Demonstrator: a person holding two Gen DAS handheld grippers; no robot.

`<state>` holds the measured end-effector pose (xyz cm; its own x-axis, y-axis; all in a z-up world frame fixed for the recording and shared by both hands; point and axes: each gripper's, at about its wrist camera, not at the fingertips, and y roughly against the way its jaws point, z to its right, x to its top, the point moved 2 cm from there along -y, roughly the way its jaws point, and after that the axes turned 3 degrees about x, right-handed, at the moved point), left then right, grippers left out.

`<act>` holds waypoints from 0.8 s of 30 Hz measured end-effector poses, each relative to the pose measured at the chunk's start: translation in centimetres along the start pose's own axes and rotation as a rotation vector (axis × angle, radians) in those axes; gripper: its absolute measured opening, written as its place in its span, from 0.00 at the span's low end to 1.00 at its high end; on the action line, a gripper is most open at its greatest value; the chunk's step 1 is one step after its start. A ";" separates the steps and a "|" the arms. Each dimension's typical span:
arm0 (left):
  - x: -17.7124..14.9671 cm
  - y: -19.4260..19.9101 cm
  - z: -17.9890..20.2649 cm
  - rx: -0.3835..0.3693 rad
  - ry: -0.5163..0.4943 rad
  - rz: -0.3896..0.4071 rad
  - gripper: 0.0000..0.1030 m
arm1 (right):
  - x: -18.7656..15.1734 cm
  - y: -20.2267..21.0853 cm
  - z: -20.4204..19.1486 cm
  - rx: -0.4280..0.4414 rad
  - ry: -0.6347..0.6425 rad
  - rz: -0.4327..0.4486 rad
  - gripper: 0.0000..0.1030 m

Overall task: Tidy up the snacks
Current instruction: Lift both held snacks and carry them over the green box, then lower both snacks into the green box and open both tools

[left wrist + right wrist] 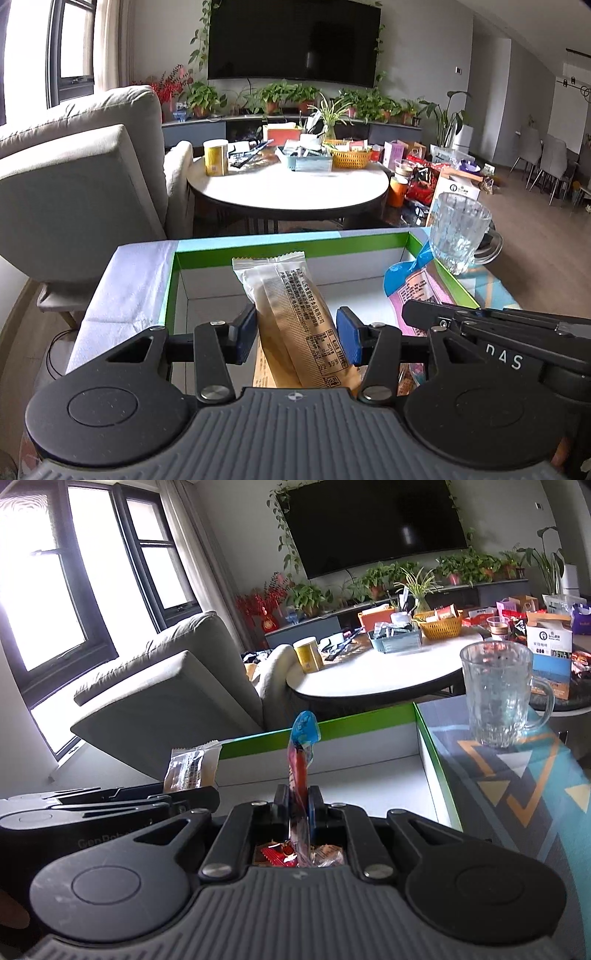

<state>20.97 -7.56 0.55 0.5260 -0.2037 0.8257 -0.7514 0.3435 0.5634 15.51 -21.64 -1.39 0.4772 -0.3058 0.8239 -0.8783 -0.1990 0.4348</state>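
Note:
My left gripper (297,334) is shut on a long tan snack packet (291,314) and holds it over the green-rimmed white box (258,249). My right gripper (298,805) is shut on the edge of a blue and pink snack packet (301,753), held upright over the same box (354,720). That packet also shows in the left wrist view (413,284) beside the right gripper's body. The tan packet's end (192,766) shows at the left in the right wrist view. More wrapped snacks (284,853) lie below the right gripper.
A glass mug (498,694) stands on the patterned tabletop (517,775) right of the box. A grey armchair (81,177) is to the left. Behind is a round white table (288,188) with baskets, a can and packets.

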 end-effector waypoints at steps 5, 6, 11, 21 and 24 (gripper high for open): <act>-0.3 0.1 0.1 0.011 -0.001 -0.021 0.44 | -0.2 0.0 0.1 -0.049 -0.005 -0.005 0.21; -0.3 0.2 0.1 0.017 -0.006 -0.020 0.45 | -0.3 0.1 0.2 -0.050 -0.010 -0.013 0.21; -0.4 1.1 -0.2 0.046 -0.005 -0.008 0.48 | -0.6 0.5 0.1 -0.044 -0.023 -0.022 0.21; -2.5 4.8 -0.7 0.073 -0.021 -0.001 0.49 | -0.8 2.3 0.0 -0.020 -0.032 0.003 0.42; -3.5 5.8 -0.8 0.075 -0.026 -0.022 0.49 | -1.1 2.5 0.0 -0.020 -0.034 -0.003 0.42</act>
<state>15.11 -4.09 0.87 0.5334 -0.2345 0.8127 -0.7679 0.2687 0.5815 12.77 -21.83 -1.17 0.4803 -0.3364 0.8100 -0.8771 -0.1816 0.4447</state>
